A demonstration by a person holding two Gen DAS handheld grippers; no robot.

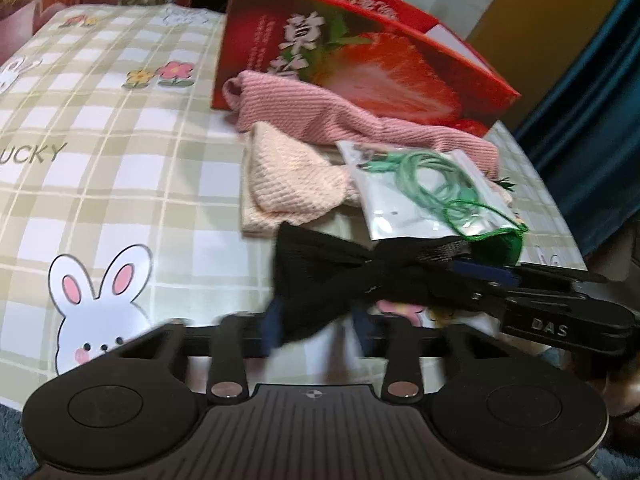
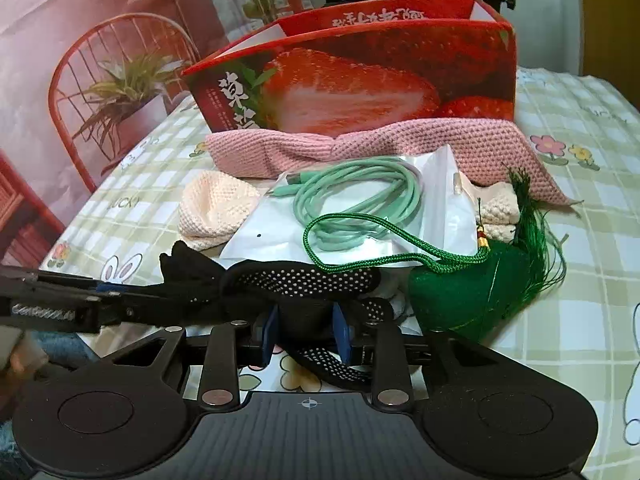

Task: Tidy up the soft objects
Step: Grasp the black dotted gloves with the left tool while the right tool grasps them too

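Note:
A black knit band with white grip dots [image 2: 304,284] is stretched between both grippers at the table's near edge; it also shows in the left wrist view [image 1: 332,276]. My left gripper [image 1: 316,326] is shut on one end of it. My right gripper [image 2: 306,330] is shut on its other part. Behind lie a pale peach knit piece [image 1: 288,184] [image 2: 216,208], a pink knit piece [image 1: 320,108] [image 2: 360,146], and a green tasselled pouch [image 2: 472,292]. A red strawberry box [image 1: 352,48] [image 2: 360,72] stands open at the back.
A clear bag with a mint cable [image 2: 360,200] [image 1: 424,188] lies on the knit pieces. The checked bunny tablecloth [image 1: 120,140] covers the table. A red chair [image 2: 100,80] shows on the backdrop at left. The right gripper's body [image 1: 560,312] crosses the left view.

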